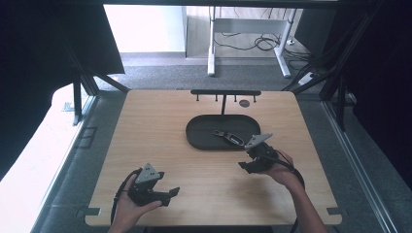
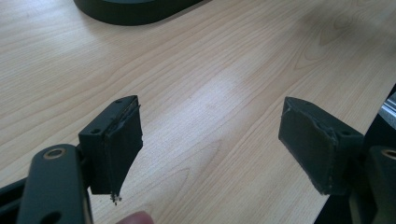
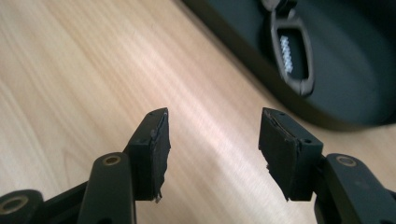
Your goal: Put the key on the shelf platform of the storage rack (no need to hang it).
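A black oval tray (image 1: pixel 199 138) lies at the middle of the wooden table, and a small black key-fob-like object (image 1: pixel 229 137) rests inside it. In the right gripper view that object (image 3: pixel 293 56) lies in the tray (image 3: pixel 355 93) just beyond the jaws. My right gripper (image 1: pixel 243 166) hovers over bare wood right in front of the tray's near right rim, open and holding nothing. My left gripper (image 1: pixel 174 192) is near the table's front left, also open over bare wood, with the tray's edge (image 2: pixel 130 11) far ahead of it.
A black rack (image 1: pixel 225 92) with several small hooks stands behind the tray on a thin post. A small dark disc (image 1: pixel 244 103) lies near the back edge. A black frame surrounds the table, with desk legs and cables on the floor beyond.
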`<state>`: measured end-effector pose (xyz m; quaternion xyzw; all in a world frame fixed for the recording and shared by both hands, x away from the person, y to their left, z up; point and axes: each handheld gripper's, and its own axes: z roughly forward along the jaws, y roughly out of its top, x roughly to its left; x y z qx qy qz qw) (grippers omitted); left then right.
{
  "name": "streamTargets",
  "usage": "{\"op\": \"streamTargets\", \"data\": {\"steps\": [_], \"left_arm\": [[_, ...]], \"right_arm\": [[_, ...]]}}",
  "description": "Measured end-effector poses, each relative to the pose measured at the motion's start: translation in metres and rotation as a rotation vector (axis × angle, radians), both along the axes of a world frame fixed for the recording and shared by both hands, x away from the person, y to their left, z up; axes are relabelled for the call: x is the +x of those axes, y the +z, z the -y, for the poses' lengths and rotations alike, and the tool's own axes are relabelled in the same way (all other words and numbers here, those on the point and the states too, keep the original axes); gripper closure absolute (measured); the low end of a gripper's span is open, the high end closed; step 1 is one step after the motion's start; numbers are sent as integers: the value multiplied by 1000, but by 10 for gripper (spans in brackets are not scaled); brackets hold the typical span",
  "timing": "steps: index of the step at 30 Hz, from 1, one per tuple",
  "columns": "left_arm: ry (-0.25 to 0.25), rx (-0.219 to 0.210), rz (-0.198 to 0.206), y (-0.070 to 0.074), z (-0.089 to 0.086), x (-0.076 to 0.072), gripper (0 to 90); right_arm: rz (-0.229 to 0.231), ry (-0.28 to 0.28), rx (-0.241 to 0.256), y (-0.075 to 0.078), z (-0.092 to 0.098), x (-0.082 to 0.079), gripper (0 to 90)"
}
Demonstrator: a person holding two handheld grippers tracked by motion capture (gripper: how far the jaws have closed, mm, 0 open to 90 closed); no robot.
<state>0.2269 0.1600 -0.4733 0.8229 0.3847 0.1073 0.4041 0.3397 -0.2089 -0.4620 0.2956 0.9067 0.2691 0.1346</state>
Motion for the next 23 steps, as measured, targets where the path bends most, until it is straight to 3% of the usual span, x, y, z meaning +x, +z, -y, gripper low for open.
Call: {"op": "streamTargets", "data": {"steps": [9,11,13,16,18,22,23], "left_arm": [[3,3,1,0,1,0,219],[1,5,0,0,1,0,219],[1,7,0,-1,1,0,218],[1,10,1,-1,1,0,219],[2,9,1,-1,1,0,218],[-1,7,5,0,2,-1,219],[-2,6,6,0,2,-1,219]], "right_arm": [[-16,-21,50,-32,17,-25,435],[-38,-12,22,-39,17,-25,419],[-32,-14,10,-39,18,-25,421],[-5,-51,70,-34,26,-25,416],[7,-59,76,-34,28,-25,408],[58,-162,79,-43,46,-23,371],[58,-162,79,-43,46,-23,371]]}}
